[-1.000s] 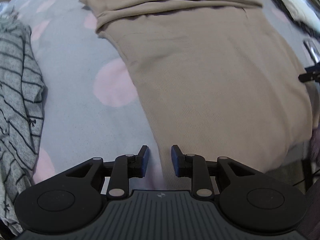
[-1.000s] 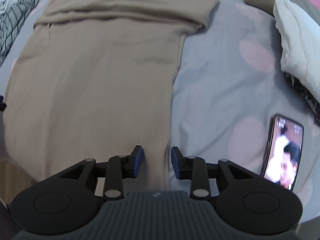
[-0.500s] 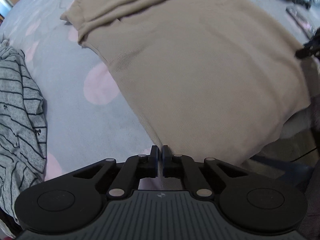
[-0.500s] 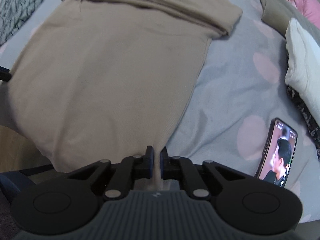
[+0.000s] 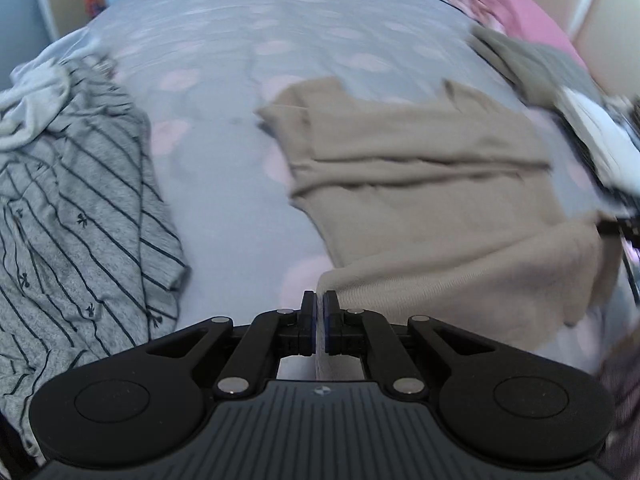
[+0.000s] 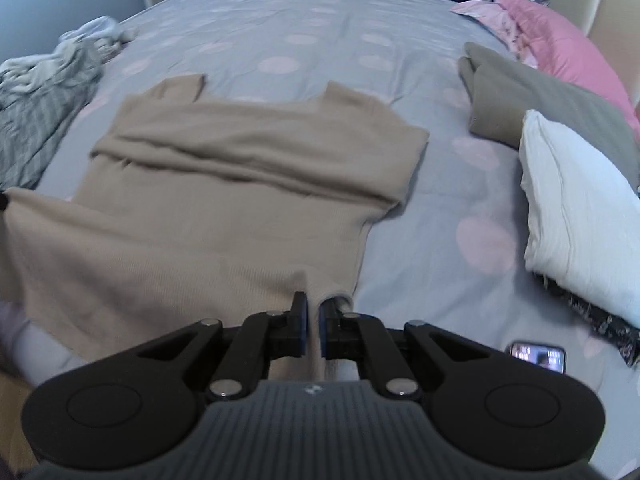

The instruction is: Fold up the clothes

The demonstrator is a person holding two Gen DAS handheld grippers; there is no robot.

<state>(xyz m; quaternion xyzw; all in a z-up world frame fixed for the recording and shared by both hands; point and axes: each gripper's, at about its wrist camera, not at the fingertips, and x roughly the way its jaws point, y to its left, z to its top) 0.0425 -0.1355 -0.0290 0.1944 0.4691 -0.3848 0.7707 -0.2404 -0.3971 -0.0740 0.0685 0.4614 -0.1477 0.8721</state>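
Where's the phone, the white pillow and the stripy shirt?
phone (image 6: 538,356): right wrist view, lit screen.
white pillow (image 6: 576,208): right wrist view, middle of its top face.
stripy shirt (image 5: 76,216): left wrist view, striped front.

I see a wide bed under a grey sheet dotted with pale pink circles (image 6: 420,216). A beige padded headboard (image 6: 600,4) runs along its right edge, pale blue-grey walls (image 6: 72,4) stand beyond its far edge, and wooden flooring (image 6: 12,408) shows near-left.

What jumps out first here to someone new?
The tan sweater spread mid-bed, its near hem corners pinched and lifted by the shut left claw and right claw. Then the striped grey shirt at the left and the white pillow at the right.
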